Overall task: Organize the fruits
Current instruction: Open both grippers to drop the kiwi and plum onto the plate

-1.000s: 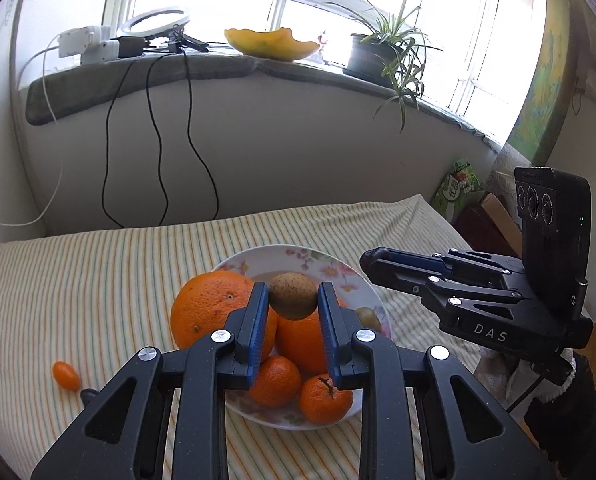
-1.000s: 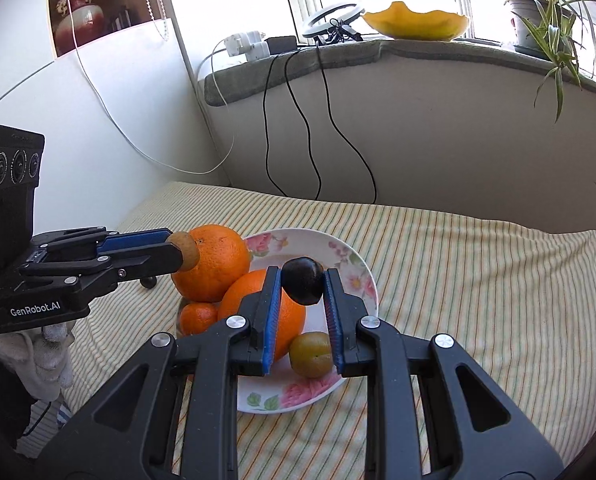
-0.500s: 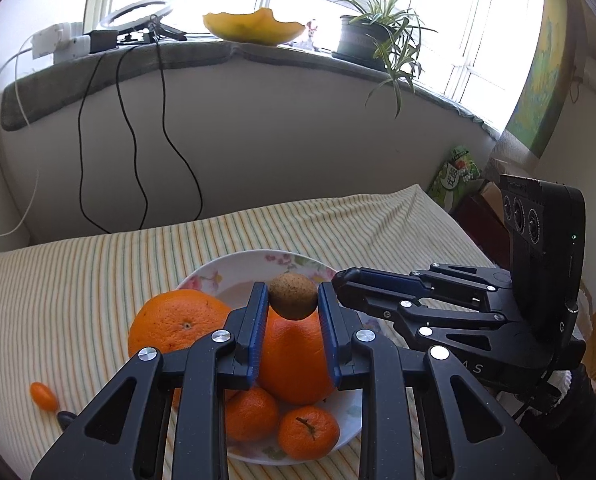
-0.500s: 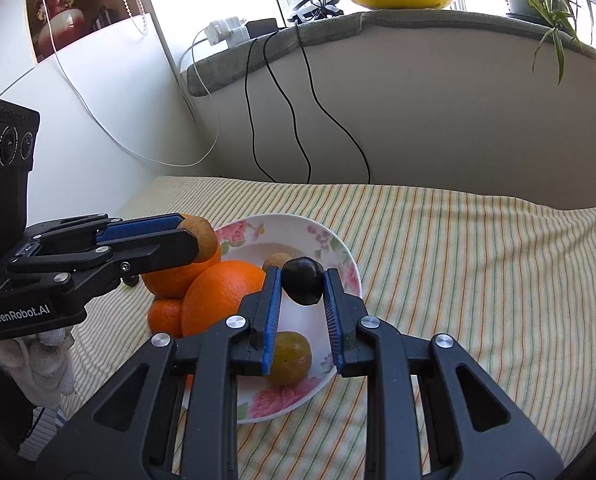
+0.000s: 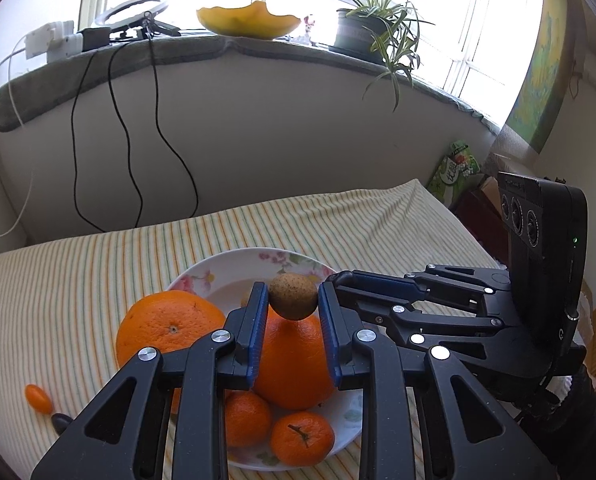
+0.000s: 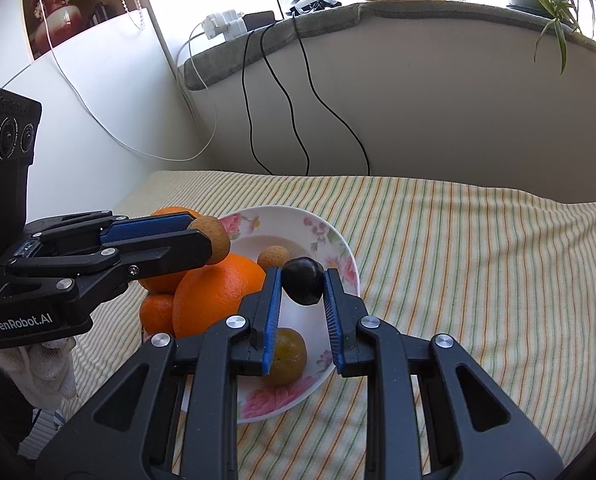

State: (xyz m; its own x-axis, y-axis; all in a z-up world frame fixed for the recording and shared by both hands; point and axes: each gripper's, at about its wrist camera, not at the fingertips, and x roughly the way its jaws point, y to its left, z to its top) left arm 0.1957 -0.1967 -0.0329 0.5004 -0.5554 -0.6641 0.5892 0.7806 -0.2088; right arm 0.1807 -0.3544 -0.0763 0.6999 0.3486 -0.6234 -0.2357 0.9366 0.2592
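2 small fruits are held above a flowered plate (image 5: 202, 280), 1 in each tool. The left tool (image 5: 293, 304), at the centre of the left wrist view, is clenched on a brown fruit (image 5: 293, 296), rounded, dull tan and finely speckled, pinched between the blue pads at their very tips. The right tool (image 6: 302, 282), at the centre of the right wrist view, grips a dark fruit (image 6: 303, 280), glossy, near black and slightly egg-shaped, likewise caught at the tips of its pads. The plate is white with pink flowers on its rim and stands on a surface covered with a striped cloth (image 6: 457, 260). Just below the brown fruit in the left view lies a large orange (image 5: 294, 360); a second large orange (image 5: 166, 332) lies to its left, and 2 small mandarins (image 5: 301, 438) lie at the plate's near edge. In the right view a yellow-green fruit (image 6: 288, 354) lies on the plate below the dark fruit, partly behind the tool's left finger, and a small tan fruit (image 6: 273, 257) rests further back, to the dark fruit's upper left. At the lower left of the left view a tiny oval orange fruit (image 5: 38, 398) lies on the cloth, well apart from the plate.
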